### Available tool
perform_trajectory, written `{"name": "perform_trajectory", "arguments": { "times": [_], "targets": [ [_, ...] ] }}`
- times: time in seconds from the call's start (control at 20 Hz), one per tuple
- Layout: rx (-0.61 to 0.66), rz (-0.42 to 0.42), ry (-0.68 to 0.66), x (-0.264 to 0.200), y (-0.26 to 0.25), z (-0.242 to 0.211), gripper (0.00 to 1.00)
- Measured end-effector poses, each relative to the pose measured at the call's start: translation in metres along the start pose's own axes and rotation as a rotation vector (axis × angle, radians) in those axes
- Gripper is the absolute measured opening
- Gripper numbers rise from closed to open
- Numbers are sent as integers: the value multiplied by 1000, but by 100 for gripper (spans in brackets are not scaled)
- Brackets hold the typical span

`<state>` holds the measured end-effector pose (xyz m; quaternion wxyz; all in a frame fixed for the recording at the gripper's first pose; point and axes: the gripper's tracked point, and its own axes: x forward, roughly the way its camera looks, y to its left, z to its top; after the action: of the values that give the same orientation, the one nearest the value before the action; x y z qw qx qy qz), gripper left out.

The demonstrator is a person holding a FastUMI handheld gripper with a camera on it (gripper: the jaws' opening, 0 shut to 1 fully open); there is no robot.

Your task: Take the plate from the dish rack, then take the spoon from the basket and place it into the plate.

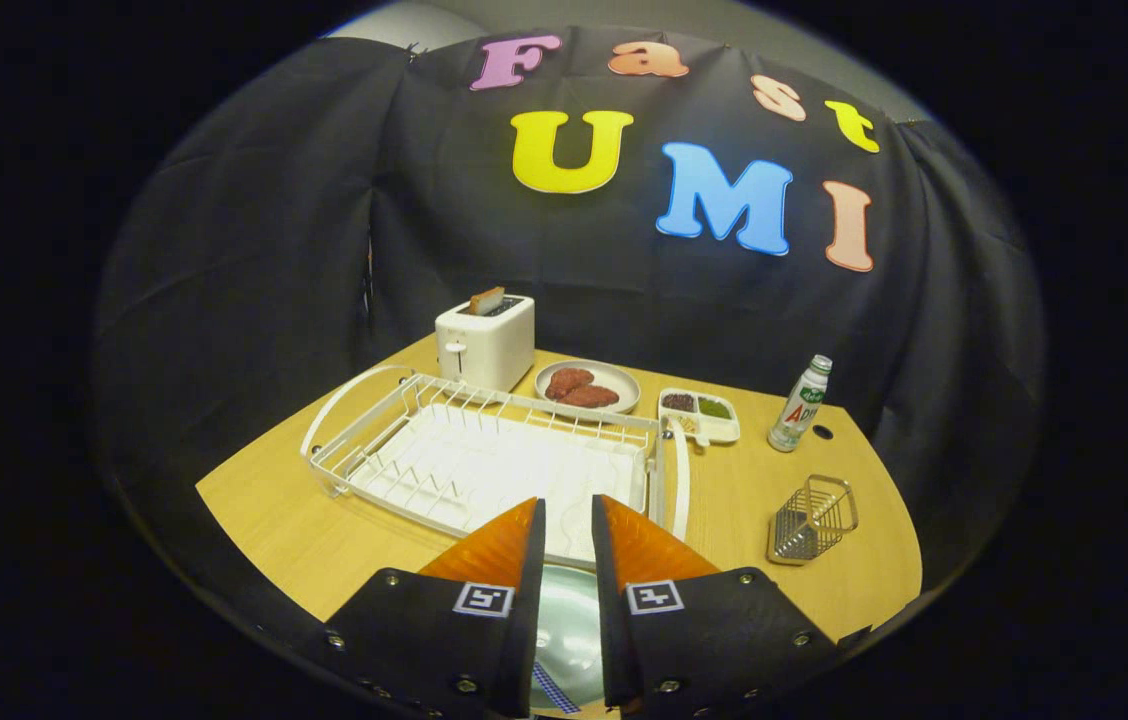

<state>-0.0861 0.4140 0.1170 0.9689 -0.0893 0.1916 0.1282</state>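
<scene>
My gripper [567, 500] hovers over the near edge of the white dish rack [356, 432], its fingers a narrow gap apart with nothing pinched between the tips. Down through that gap I see a pale green plate [569, 620] lying on the table right under the fingers. A small blue-checked piece [554, 688] lies at the plate's near side; I cannot tell whether it is the spoon. The rack holds no dishes. The wire basket [812, 520] stands to the right of the fingers and looks empty.
Beyond the rack stand a white toaster [484, 340] with a slice in it, a grey plate of meat patties [587, 387], a divided white tray [699, 415] and a small bottle [801, 405]. The wooden table [294, 520] ends close on both sides.
</scene>
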Motion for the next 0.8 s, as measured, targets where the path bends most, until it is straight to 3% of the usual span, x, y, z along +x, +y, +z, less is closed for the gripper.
{"name": "perform_trajectory", "arguments": {
  "times": [0.35,0.45,0.5,0.65,0.8],
  "targets": [
    [22,-49,-115,-4,-18,57,27],
    [31,-83,-149,-8,-30,74,52],
    [40,-100,-172,-10,-37,83,53],
    [98,-115,-274,-18,-56,114,96],
    [118,-157,-368,-29,-88,145,96]
  ]
}}
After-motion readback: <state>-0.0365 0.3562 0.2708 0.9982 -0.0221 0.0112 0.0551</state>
